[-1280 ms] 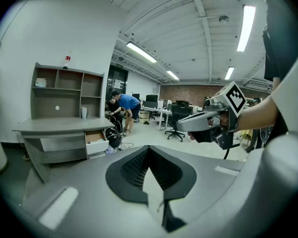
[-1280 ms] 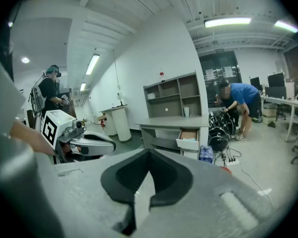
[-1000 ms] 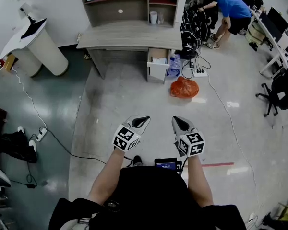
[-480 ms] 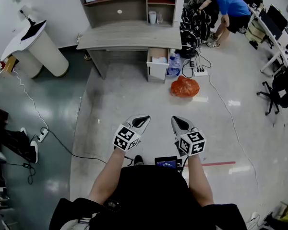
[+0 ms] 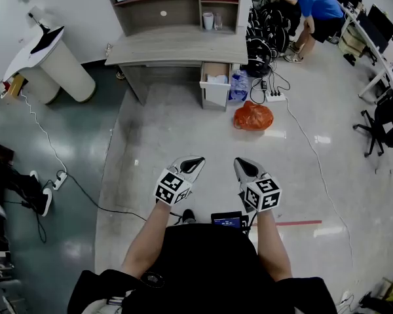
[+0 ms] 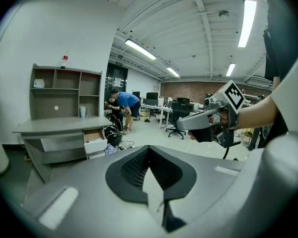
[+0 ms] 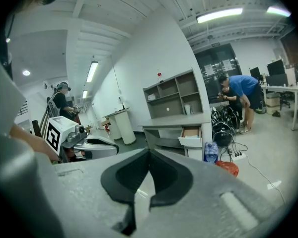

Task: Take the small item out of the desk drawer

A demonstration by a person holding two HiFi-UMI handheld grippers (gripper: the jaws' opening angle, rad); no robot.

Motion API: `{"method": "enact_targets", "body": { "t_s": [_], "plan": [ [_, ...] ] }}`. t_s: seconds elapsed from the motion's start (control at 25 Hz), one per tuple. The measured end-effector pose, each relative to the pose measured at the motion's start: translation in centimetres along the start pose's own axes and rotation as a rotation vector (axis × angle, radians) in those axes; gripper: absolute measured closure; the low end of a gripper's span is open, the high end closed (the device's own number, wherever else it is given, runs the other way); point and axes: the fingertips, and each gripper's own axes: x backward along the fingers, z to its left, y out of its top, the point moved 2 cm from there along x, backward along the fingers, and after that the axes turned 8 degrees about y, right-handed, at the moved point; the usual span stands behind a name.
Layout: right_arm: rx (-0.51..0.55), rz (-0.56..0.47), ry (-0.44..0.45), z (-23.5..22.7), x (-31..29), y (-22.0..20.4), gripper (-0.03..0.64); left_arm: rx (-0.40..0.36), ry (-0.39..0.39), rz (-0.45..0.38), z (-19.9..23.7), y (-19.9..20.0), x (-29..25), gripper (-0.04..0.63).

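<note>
Left gripper (image 5: 195, 164) and right gripper (image 5: 243, 167): fingers clenched, empty, side by side. Bare floor (image 5: 183, 129) lies open ahead. Orange bag (image 5: 253, 118) sits near the open drawer (image 5: 215, 89), under the front right corner of the tabletop (image 5: 177, 48). A white item (image 5: 217, 79) lies inside the drawer.

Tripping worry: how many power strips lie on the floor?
2: left power strip on the dark floor; right power strip beside the desk, near the orange bag. More may be hidden.
</note>
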Motion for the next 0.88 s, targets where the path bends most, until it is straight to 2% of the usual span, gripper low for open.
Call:
{"method": "enact_targets", "body": {
  "t_s": [0.48,0.88],
  "plan": [
    [0.002,0.001,0.038,-3.1,2.3,0.0,0.620,-0.004,0.038,0.015,-2.8,0.4,-1.9,0.595],
    [-0.018,0.016,0.032,-5.0,0.9,0.0,0.620,0.006,0.027,0.043,-1.5,-0.3,-3.9,0.595]
  ]
}}
